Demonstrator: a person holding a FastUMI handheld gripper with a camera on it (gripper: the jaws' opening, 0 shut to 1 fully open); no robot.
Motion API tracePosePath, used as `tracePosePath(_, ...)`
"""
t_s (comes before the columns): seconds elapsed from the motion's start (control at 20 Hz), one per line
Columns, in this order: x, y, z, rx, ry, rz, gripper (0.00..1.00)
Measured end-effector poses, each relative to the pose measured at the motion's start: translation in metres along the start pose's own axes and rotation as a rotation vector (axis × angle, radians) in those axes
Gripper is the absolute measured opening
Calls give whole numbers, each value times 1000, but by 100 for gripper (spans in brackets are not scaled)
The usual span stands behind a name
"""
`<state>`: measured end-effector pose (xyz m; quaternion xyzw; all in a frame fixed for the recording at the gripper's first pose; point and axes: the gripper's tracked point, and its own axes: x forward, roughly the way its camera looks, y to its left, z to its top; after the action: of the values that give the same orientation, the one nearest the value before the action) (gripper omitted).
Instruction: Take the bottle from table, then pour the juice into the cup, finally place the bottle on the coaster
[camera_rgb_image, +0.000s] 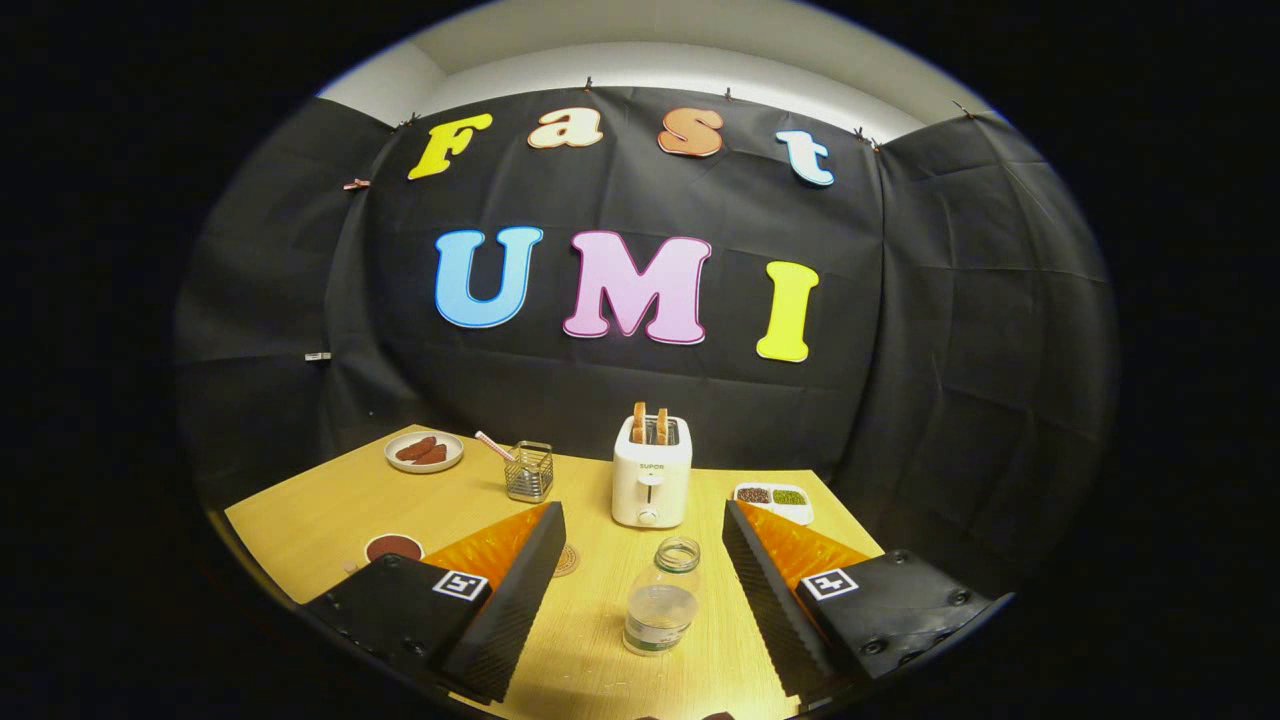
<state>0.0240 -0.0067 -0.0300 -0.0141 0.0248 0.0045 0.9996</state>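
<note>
Your bottle (661, 598) stands upright on the bench (320, 505), its cap off, right between the two fingers of your hand-held gripper (640, 560). The fingers are spread wide and touch nothing. A round coaster (566, 560) peeks out beside the left finger. A brown cup (394, 547) sits farther left. Beyond the bottle is a white toaster (651, 478) with two slices of bread in it.

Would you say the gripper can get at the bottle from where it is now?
Probably yes. The gripper is open, and the bottle stands upright on the table between the fingers, touching neither. Nothing lies between them; the toaster stands beyond the bottle, apart from it.
</note>
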Motion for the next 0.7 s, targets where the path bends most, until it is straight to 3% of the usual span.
tracePosePath(0.2, 13, 2, -15, 52, 32, 18, 97)
tracePosePath(0.7, 43, -11, -67, -16, 90, -7, 97)
